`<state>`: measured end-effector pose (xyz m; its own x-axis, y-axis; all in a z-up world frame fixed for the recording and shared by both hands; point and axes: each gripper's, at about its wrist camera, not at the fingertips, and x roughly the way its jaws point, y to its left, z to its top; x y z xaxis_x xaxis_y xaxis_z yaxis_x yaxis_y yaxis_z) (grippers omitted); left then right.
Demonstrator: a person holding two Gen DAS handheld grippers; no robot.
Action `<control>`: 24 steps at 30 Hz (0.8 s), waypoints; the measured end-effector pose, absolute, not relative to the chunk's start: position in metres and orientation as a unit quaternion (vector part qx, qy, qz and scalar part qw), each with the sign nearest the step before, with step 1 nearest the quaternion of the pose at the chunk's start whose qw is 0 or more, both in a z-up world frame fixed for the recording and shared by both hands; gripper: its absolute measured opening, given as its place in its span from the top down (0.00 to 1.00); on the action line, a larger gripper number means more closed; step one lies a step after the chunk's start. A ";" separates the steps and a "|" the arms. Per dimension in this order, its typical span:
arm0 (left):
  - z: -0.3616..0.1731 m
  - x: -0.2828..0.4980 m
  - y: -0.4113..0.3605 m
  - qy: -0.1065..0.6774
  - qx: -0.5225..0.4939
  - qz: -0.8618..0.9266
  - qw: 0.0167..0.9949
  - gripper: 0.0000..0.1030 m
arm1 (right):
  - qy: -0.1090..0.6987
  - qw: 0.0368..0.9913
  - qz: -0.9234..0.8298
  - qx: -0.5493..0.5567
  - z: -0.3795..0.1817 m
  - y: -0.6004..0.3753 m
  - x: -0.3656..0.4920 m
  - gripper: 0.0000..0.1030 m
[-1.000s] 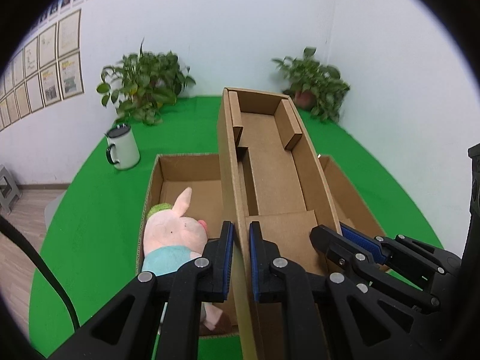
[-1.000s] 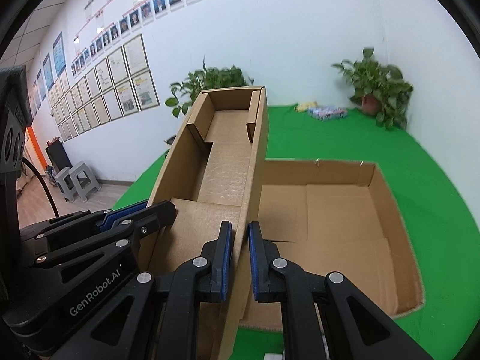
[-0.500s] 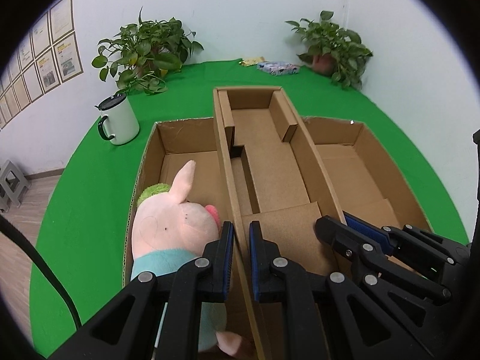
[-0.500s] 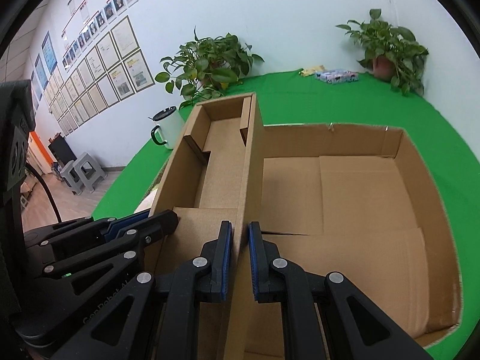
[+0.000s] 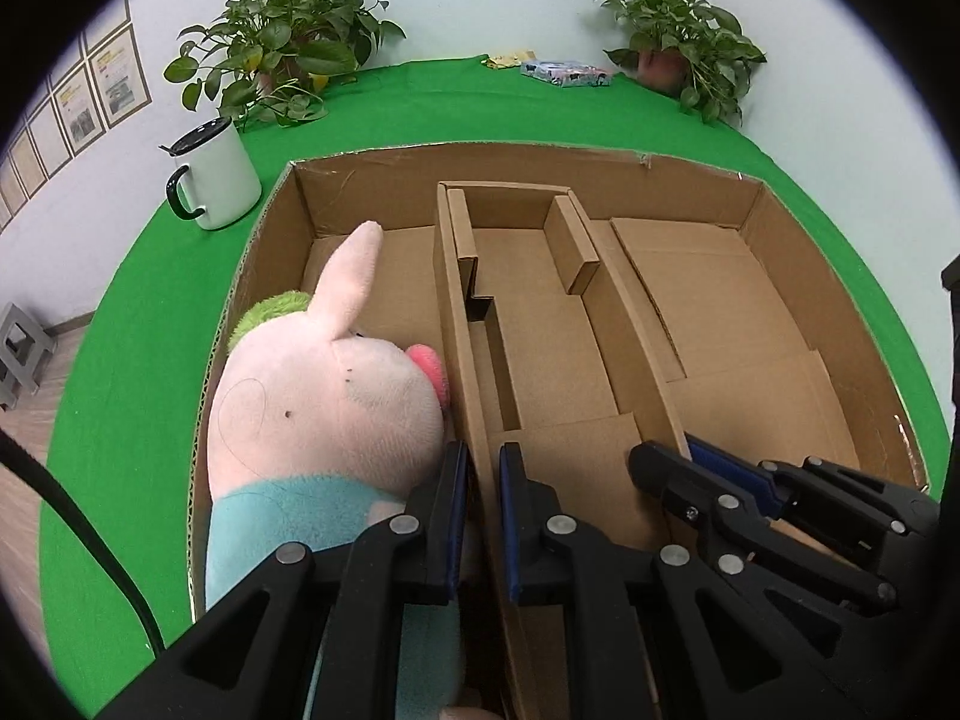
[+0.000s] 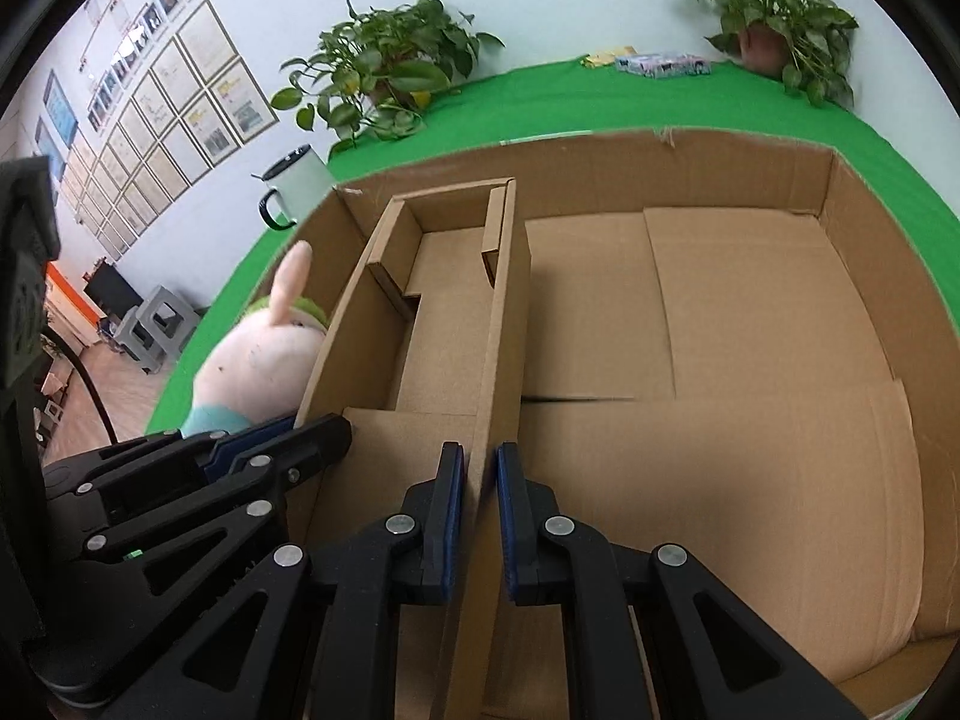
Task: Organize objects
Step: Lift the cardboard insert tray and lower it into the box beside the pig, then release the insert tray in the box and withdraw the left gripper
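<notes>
A narrow cardboard tray (image 5: 540,324) sits inside a large open cardboard box (image 5: 780,228), lengthwise down its middle. My left gripper (image 5: 480,480) is shut on the tray's left wall. My right gripper (image 6: 480,480) is shut on its right wall (image 6: 504,324). A pink plush pig (image 5: 324,396) in a teal shirt lies in the box left of the tray, touching it. It also shows in the right wrist view (image 6: 258,360). The box floor right of the tray (image 6: 750,360) is bare cardboard.
A white mug (image 5: 213,174) with a black handle stands on the green table left of the box. Two potted plants (image 5: 282,66) (image 5: 678,42) stand at the back wall. A small packet (image 5: 564,72) lies at the table's far edge.
Both grippers have lowered the tray from a tilted, raised pose down into the large box. The pig now looms closer on the left.
</notes>
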<state>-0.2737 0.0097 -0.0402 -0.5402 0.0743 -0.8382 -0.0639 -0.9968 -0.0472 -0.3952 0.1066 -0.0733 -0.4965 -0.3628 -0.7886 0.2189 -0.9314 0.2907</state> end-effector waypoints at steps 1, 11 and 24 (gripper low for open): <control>-0.040 -0.273 0.008 -0.009 -0.479 0.877 0.042 0.90 | -0.075 0.167 -0.862 0.472 -0.074 0.105 -0.393 0.92; -0.006 -0.234 -0.023 -0.024 -0.435 0.900 0.022 0.87 | -0.032 0.159 -0.862 0.481 -0.080 0.085 -0.391 0.92; 0.009 -0.173 -0.037 -0.027 -0.371 0.928 0.008 0.69 | -0.005 0.178 -0.867 0.466 -0.078 0.082 -0.385 0.86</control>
<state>-0.1727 -0.0367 0.0092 -0.7248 0.0356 -0.6881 0.0046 -0.9984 -0.0564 -0.3853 0.0818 -0.0777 -0.5027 -0.3125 -0.8060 0.3040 -0.9367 0.1735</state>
